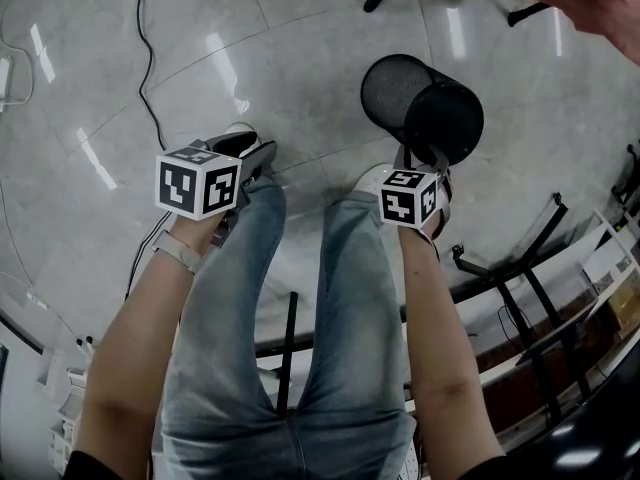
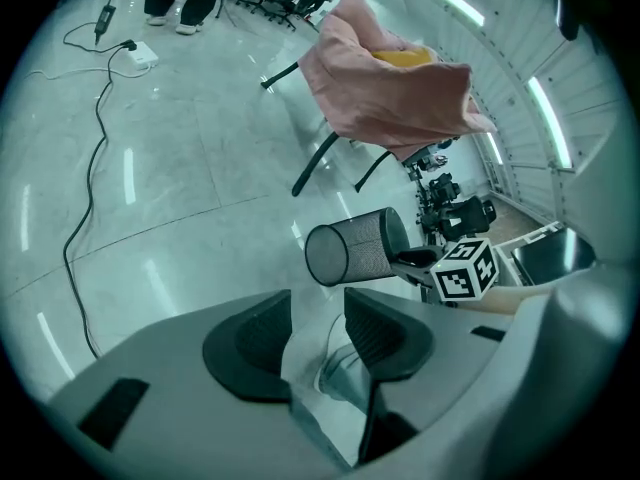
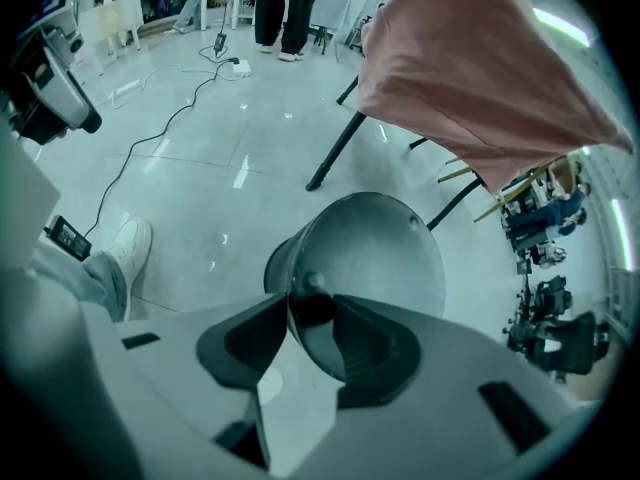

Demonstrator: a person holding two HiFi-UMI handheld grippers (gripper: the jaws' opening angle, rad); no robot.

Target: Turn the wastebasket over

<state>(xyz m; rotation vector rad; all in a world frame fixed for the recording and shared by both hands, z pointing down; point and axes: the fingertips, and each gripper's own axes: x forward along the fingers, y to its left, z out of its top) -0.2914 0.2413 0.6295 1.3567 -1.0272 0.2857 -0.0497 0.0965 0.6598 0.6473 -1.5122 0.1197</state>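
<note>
A black mesh wastebasket [image 1: 420,108] hangs tipped on its side above the floor, mouth toward the upper left in the head view. My right gripper [image 1: 425,158] is shut on the rim of its solid base. In the right gripper view that base [image 3: 370,258] fills the middle, and its edge sits pinched between the two pads of the right gripper [image 3: 310,313]. The left gripper view shows the basket [image 2: 360,248] lying level with the right gripper [image 2: 420,260] behind it. My left gripper [image 1: 255,153] stands apart to the left, over my shoe. The left gripper [image 2: 315,313] is open and holds nothing.
A pink cloth [image 2: 390,78] drapes a dark-legged chair behind the basket. A black cable [image 1: 140,38] runs across the grey floor to a power strip [image 2: 140,53]. A dark metal rack [image 1: 530,258] stands at the right. My white shoe [image 3: 125,248] is below. A bystander's legs [image 3: 280,8] stand far off.
</note>
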